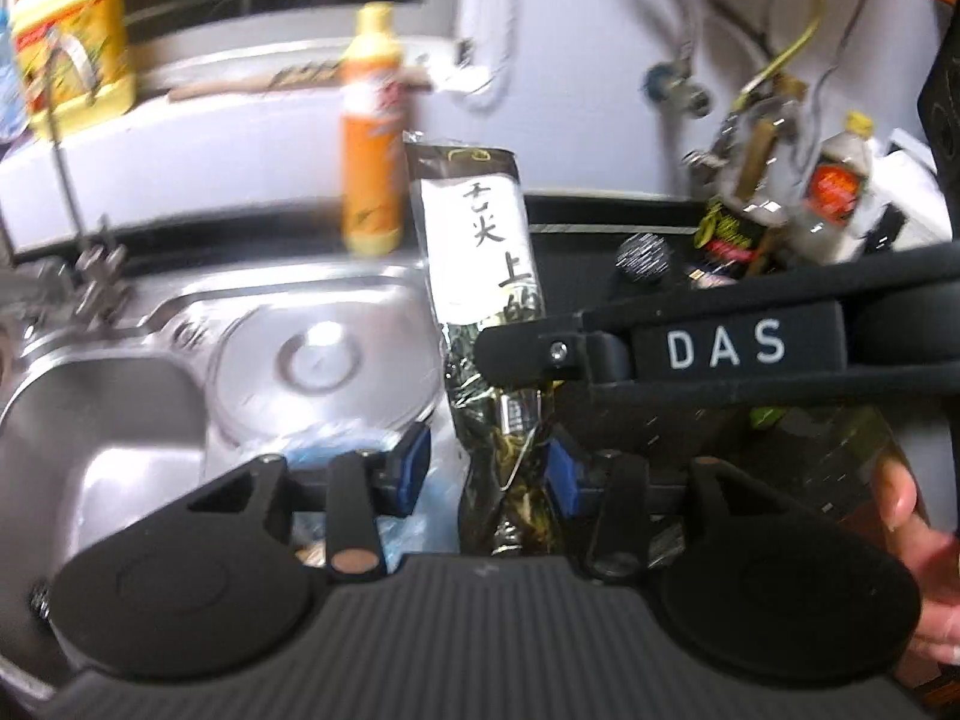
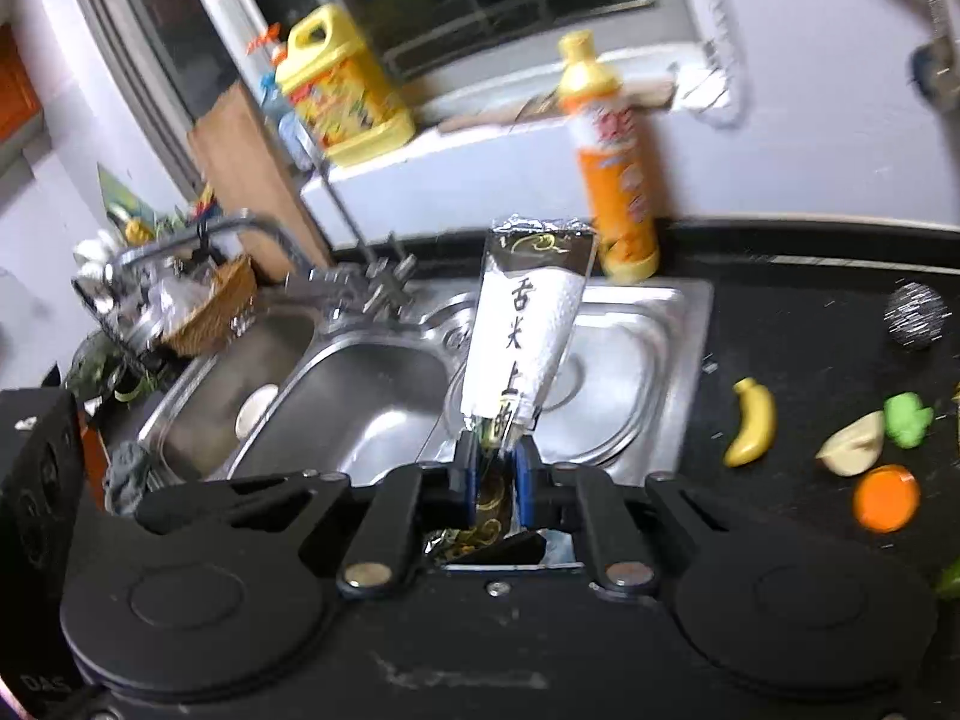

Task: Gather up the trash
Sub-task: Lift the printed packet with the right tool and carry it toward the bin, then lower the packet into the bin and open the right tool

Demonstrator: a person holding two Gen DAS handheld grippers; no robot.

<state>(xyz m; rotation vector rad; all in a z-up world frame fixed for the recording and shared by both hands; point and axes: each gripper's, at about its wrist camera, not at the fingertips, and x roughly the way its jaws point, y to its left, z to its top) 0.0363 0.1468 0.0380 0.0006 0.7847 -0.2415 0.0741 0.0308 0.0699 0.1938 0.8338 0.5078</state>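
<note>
A long snack wrapper (image 1: 474, 228) with a white label and black characters stands upright over the sink. In the left wrist view its crumpled lower end hangs between the blue pads (image 1: 414, 468) of my left gripper (image 1: 489, 471). Those jaws stand apart, with a clear gap on the left side of the wrapper. My right gripper (image 1: 510, 354) reaches in from the right and clamps the wrapper's middle. In the right wrist view the wrapper (image 2: 528, 324) rises from my right gripper (image 2: 495, 474), whose blue pads press it from both sides.
A double steel sink (image 2: 360, 384) lies below, with a tap (image 2: 360, 276) behind. An orange detergent bottle (image 2: 618, 180) and a yellow jug (image 2: 342, 90) stand at the back. On the black counter (image 2: 798, 324) lie a toy banana (image 2: 750, 420), other toy foods and a steel scrubber (image 2: 915, 315).
</note>
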